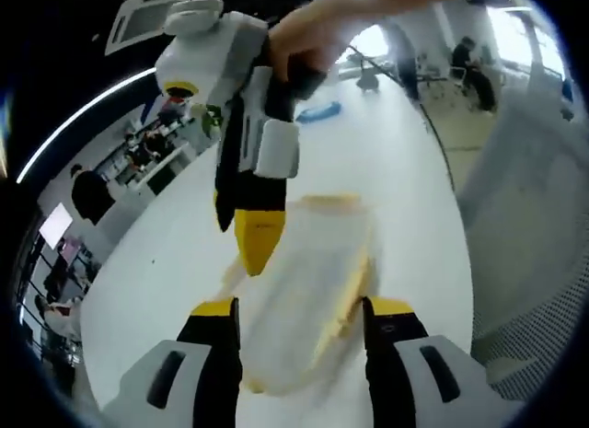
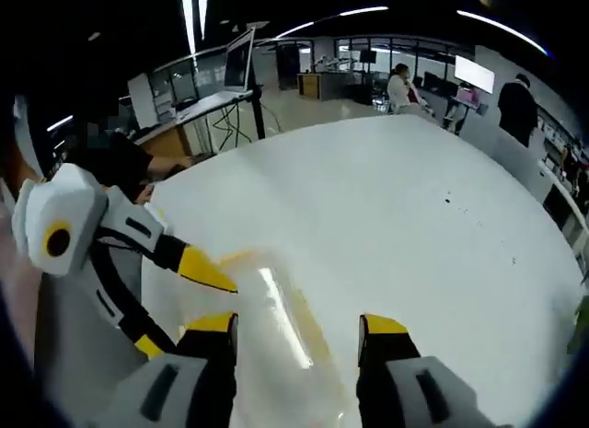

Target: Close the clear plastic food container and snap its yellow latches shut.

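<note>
While our left gripper straddles the clear container with wide jaws, our right gripper's jaws also gape wide over it.

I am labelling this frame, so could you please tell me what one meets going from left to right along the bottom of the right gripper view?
Left claw reaching in from the left → clear container with yellow trim, blurred, on the white table → right-hand finger of this view's own claw.

White table, office desks, ceiling light strips
</note>
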### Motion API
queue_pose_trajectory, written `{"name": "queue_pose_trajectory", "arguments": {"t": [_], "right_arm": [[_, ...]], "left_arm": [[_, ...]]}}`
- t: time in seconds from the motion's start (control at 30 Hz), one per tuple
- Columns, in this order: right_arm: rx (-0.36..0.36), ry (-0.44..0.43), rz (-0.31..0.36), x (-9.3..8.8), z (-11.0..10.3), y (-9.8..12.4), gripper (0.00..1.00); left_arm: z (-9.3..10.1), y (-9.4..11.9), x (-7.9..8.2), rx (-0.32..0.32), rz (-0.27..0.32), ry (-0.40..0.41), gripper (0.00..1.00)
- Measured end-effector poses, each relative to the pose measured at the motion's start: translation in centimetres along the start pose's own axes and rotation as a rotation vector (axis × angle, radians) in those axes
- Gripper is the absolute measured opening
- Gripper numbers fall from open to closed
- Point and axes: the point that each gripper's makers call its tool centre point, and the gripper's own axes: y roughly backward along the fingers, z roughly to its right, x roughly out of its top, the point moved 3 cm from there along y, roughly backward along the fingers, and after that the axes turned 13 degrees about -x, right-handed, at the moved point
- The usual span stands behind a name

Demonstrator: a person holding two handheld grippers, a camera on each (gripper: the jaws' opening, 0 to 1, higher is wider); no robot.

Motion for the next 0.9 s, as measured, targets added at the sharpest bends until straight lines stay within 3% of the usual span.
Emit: {"name": "queue_pose_trajectory", "arguments": {"t": [0.13,0.27,0.37,0.6,0.8,0.9], "right_arm": [[-0.074,-0.115,0.017,-1.4,0.4,1.3,0.51],[-0.132,-0.181,0.026,-2.7,0.6,2.5,0.50],[-0.169,-0.205,0.030,-3.5,0.4,3.1,0.50],[-0.188,-0.270,0.029,-5.1,-0.2,4.0,0.49],[-0.225,-0.343,0.036,-5.9,-0.1,4.5,0.47],[-0.238,-0.367,0.036,-6.3,-0.4,4.5,0.46]], "left_arm": [[-0.4,0.7,0.0,0.002,0.028,0.057,0.54],[-0.2,1.1,0.0,-0.025,0.086,0.193,0.53],[-0.6,1.4,-0.1,-0.004,0.119,0.270,0.54],[-1.7,2.2,-0.9,0.026,0.122,0.306,0.54],[-3.1,3.2,-1.6,0.082,0.192,0.455,0.54],[-3.7,3.3,-2.7,0.110,0.148,0.457,0.53]]}}
